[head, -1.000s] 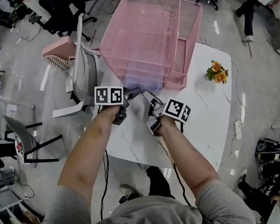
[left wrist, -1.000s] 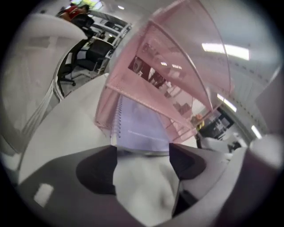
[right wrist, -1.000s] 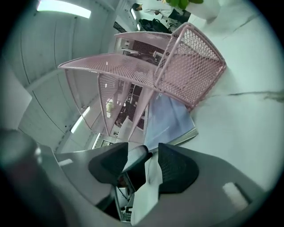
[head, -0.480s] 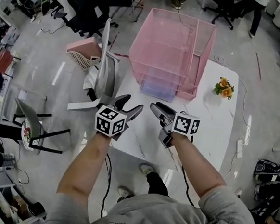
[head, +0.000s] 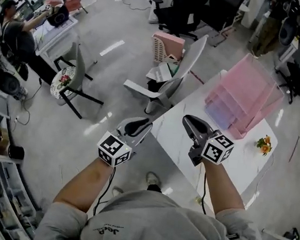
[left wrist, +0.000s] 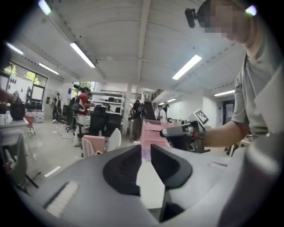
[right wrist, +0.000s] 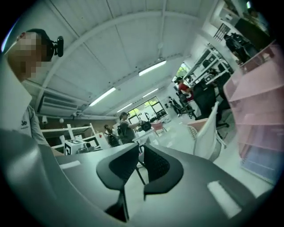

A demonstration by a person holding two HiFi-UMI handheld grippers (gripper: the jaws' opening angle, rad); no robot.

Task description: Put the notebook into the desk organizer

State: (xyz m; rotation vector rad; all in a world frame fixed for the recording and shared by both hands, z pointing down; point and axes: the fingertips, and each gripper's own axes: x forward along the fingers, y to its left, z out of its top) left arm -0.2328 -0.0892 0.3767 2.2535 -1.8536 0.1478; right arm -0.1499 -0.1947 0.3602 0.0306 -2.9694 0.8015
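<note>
The task looks finished. The notebook [head: 224, 115] (a lavender slab, as far as it can be made out) lies in the bottom tier of the pink organizer [head: 246, 83] at the far end of the counter [head: 245, 163]. The left hand-held gripper [head: 145, 124] and right hand-held gripper [head: 189, 119] are well apart from it, both empty. The left jaws have just been closing to a slim gap, and the right ones have closed almost together. Nothing seems left to do.

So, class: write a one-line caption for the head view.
Left claw and right claw, empty jaws just closing, held at the white table with its pink desk organizer.
</note>
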